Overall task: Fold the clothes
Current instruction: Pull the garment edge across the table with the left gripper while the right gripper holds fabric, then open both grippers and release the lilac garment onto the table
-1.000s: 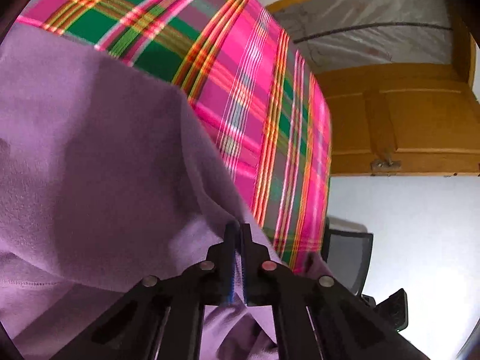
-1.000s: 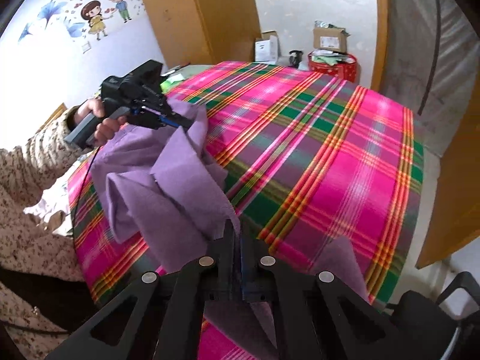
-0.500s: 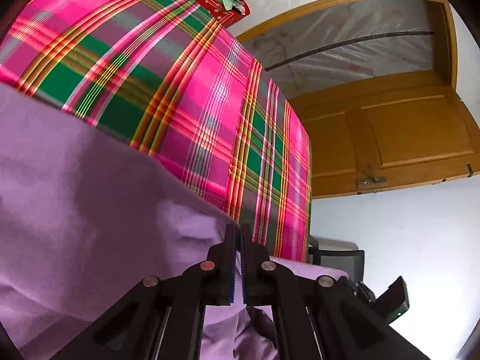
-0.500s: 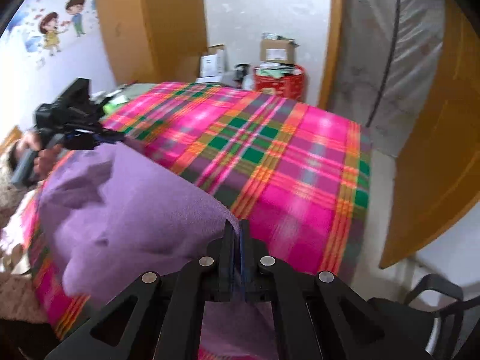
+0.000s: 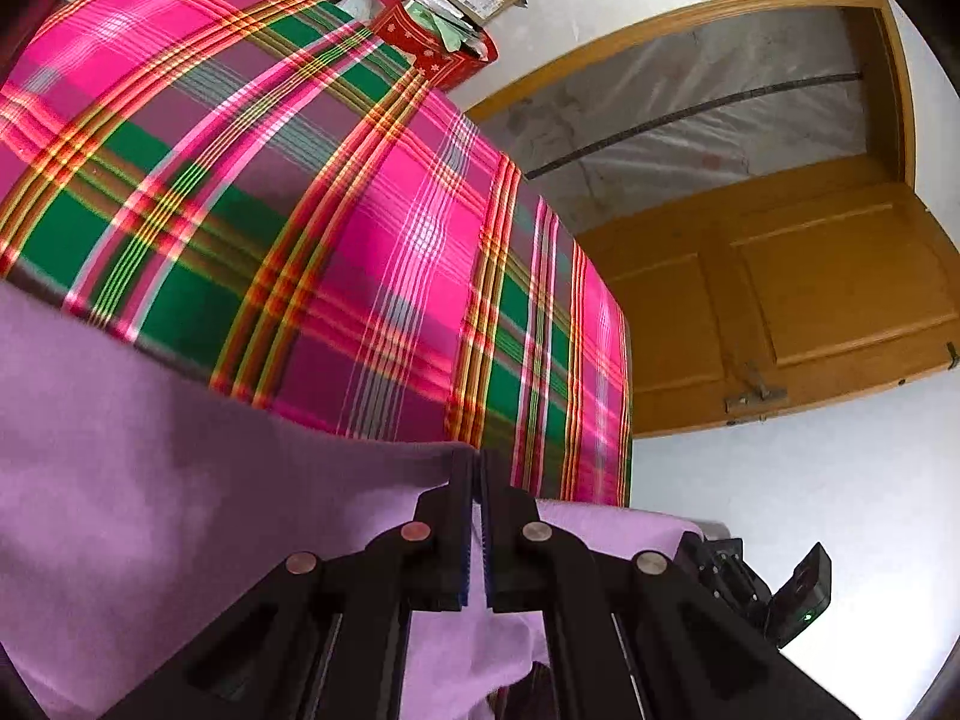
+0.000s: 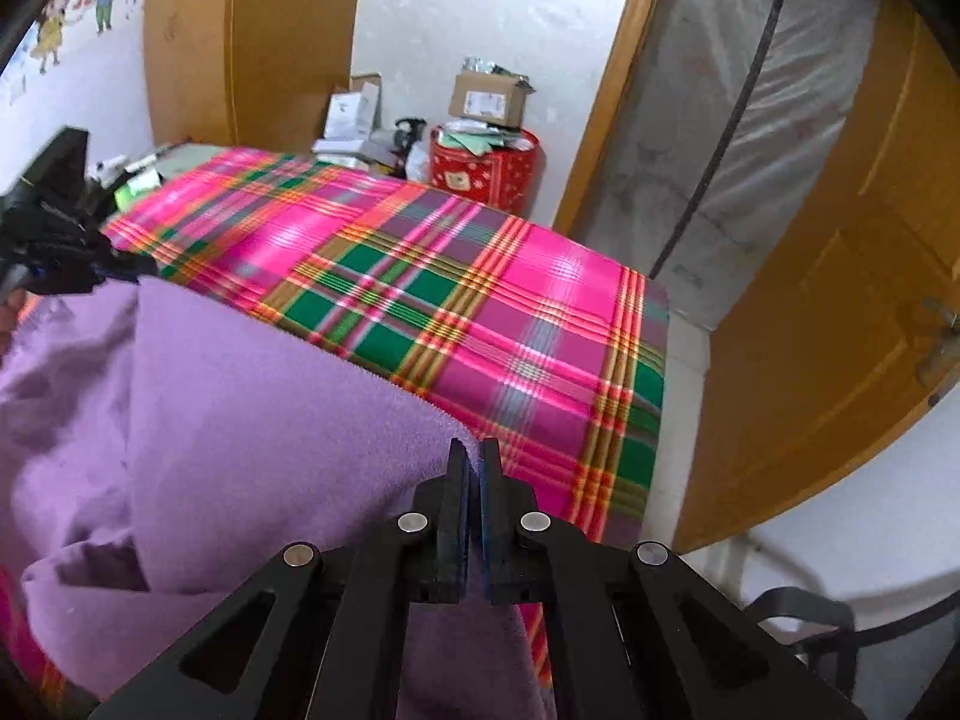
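Stretched flatter now, purple garment [image 6: 228, 420] hides both clamped gripper tips.

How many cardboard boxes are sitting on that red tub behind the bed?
1: a brown cardboard box rests atop the papers in the red tub. White cartons stand left of it, on the floor side; more may be hidden.

I could read no words or numbers anywhere. The brown cardboard box [image 6: 491, 101] on top of the red patterned round tin [image 6: 487, 171], at the far end beyond the pink and green plaid cloth [image 6: 420, 300], carried a white shipping label, but its print was too small and blurred for me. The white cartons [image 6: 354, 114] to its left showed dark marks I could not make out. The far-left wall bore cartoon children stickers [image 6: 78, 6], without lettering I could read.
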{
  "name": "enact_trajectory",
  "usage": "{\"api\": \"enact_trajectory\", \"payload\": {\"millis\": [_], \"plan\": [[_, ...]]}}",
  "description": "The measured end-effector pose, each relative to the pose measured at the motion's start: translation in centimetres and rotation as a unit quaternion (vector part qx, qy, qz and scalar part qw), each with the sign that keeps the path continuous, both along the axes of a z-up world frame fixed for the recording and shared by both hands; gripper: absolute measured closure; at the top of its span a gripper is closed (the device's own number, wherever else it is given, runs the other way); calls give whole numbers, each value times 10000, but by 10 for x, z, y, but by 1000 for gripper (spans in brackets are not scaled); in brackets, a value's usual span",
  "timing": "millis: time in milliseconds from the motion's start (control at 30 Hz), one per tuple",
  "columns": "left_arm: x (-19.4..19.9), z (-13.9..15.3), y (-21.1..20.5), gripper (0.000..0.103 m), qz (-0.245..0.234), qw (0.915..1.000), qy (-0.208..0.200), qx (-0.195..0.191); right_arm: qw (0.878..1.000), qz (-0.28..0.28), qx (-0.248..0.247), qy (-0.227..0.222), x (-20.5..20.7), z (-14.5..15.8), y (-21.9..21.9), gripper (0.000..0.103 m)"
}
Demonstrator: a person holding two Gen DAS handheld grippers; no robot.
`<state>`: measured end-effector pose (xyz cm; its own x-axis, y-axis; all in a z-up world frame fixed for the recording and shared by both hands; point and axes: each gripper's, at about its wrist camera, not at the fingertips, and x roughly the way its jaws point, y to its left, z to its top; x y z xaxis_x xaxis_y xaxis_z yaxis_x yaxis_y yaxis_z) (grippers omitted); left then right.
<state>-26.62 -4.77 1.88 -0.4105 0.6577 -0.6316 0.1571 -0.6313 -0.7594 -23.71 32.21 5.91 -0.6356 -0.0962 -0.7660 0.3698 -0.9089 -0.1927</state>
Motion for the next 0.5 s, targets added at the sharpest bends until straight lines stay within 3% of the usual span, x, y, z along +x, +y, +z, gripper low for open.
{"api": "enact_trajectory", "payload": {"millis": [267,500], "plan": [[-19,-20,3,101,128,9998,-147,-12,9980,-13,634,34,-39,-25,-11,100],[-30,-33,4,101,190,9995,-242,-45,9965,-187,812,-49,-60,-40,-3,100]]}}
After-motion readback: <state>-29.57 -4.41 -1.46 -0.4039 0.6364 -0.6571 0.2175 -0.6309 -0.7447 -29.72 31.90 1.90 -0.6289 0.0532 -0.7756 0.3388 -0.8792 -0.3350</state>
